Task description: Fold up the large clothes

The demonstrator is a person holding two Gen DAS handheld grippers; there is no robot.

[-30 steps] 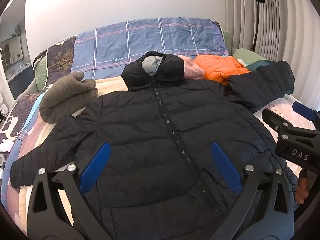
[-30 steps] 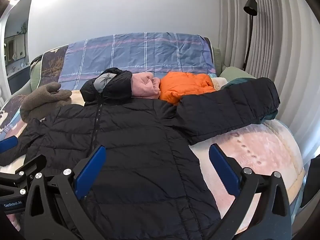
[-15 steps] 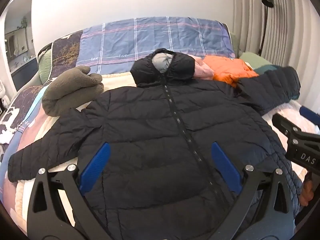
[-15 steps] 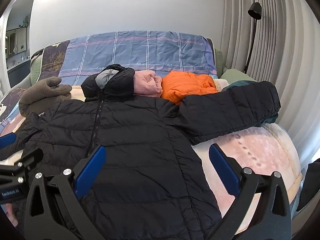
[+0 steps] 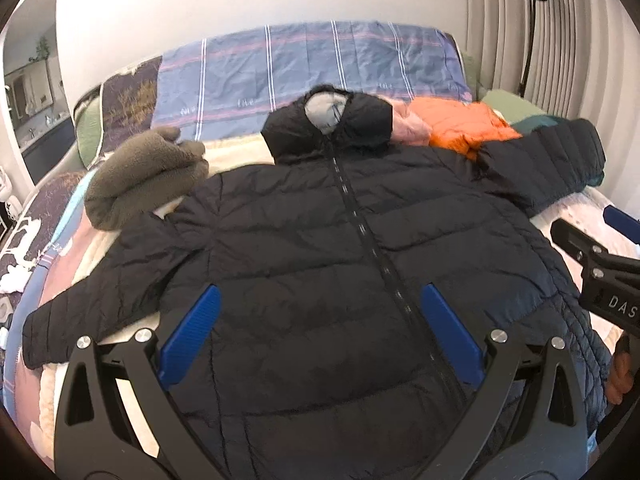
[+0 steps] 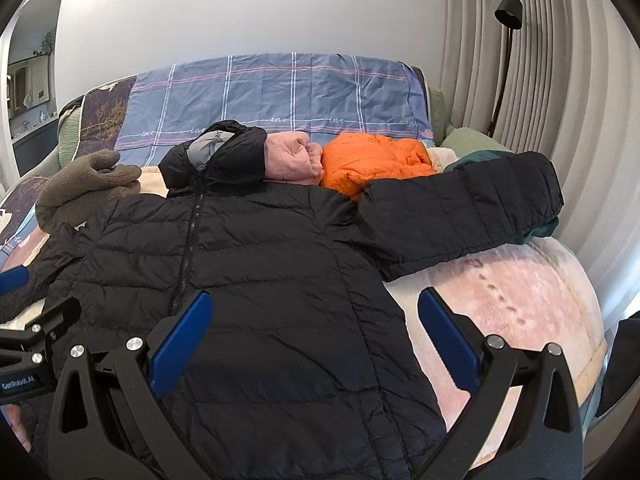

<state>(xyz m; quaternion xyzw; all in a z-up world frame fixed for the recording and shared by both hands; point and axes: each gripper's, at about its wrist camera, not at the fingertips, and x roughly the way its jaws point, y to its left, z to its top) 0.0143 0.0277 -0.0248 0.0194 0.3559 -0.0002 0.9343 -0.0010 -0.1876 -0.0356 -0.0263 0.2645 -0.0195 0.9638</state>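
A black hooded puffer jacket (image 5: 304, 256) lies flat, zipped, front up, on the bed, hood toward the headboard, both sleeves spread out. It also shows in the right wrist view (image 6: 272, 264). My left gripper (image 5: 320, 332) is open and empty, above the jacket's lower front, left of the zip. My right gripper (image 6: 312, 340) is open and empty, above the jacket's right hem edge. The right gripper also shows at the right edge of the left wrist view (image 5: 600, 264). The right sleeve (image 6: 460, 208) lies across other clothes.
A folded olive fleece (image 5: 140, 176) lies by the left shoulder. Pink (image 6: 292, 156) and orange (image 6: 372, 164) garments sit behind the hood. A blue checked cover (image 5: 308, 64) drapes the headboard. A pink blanket (image 6: 512, 296) covers the bed's right side. Curtains and a floor lamp (image 6: 506, 60) stand at the right.
Both grippers have shifted slightly so the jacket sits more centred in the left view. Both stay open. The jacket has not moved.
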